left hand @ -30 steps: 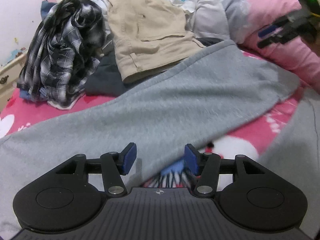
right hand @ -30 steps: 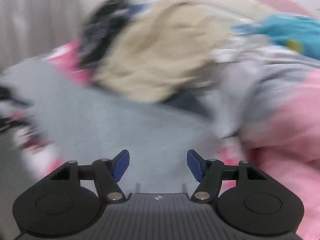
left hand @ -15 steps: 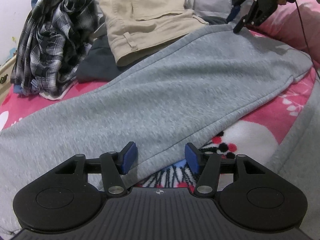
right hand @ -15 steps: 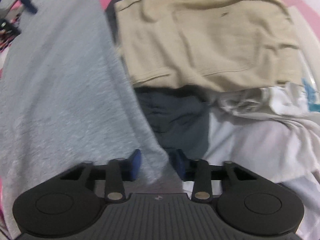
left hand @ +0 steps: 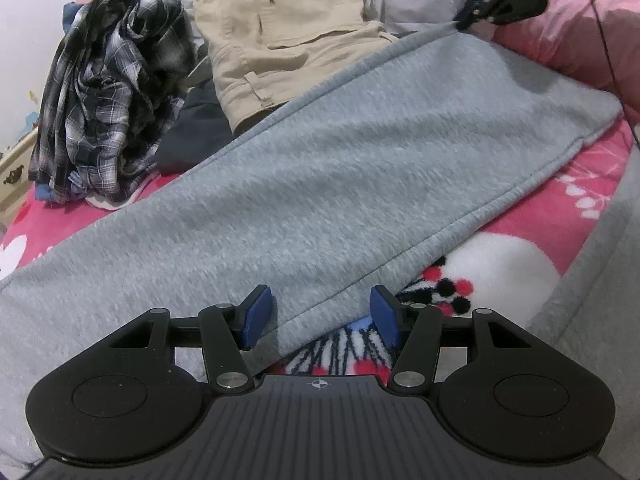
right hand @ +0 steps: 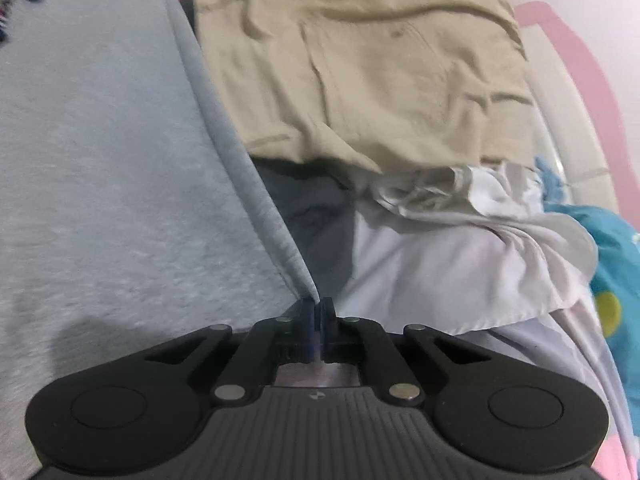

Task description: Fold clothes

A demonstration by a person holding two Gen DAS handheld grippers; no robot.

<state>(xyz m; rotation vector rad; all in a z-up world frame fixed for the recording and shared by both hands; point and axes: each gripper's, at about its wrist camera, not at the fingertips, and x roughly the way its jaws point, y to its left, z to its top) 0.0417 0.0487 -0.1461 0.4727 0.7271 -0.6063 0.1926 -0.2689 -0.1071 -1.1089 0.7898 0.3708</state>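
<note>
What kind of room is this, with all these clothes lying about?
Most likely a bedroom: the grey sweatpants lie spread on a pink patterned blanket that looks like bedding, with a pile of plaid shirt and beige trousers behind, and a drawer front at the far left.

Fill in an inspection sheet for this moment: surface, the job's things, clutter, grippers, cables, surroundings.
Surface: bed with a pink patterned blanket.
Job's things: grey sweatpants spread flat across the blanket.
Clutter: plaid shirt bunched up, beige trousers, dark garment, white cloth, blue fabric, all piled beyond the sweatpants.
Grippers: left gripper has open jaws either side of the sweatpants' near hem, not pressing. Right gripper has just been closing and is shut on the sweatpants' far edge.
Cables: a thin dark cable runs down over the pink bedding.
Surroundings: pale wall and a cream drawer front at the left.
</note>
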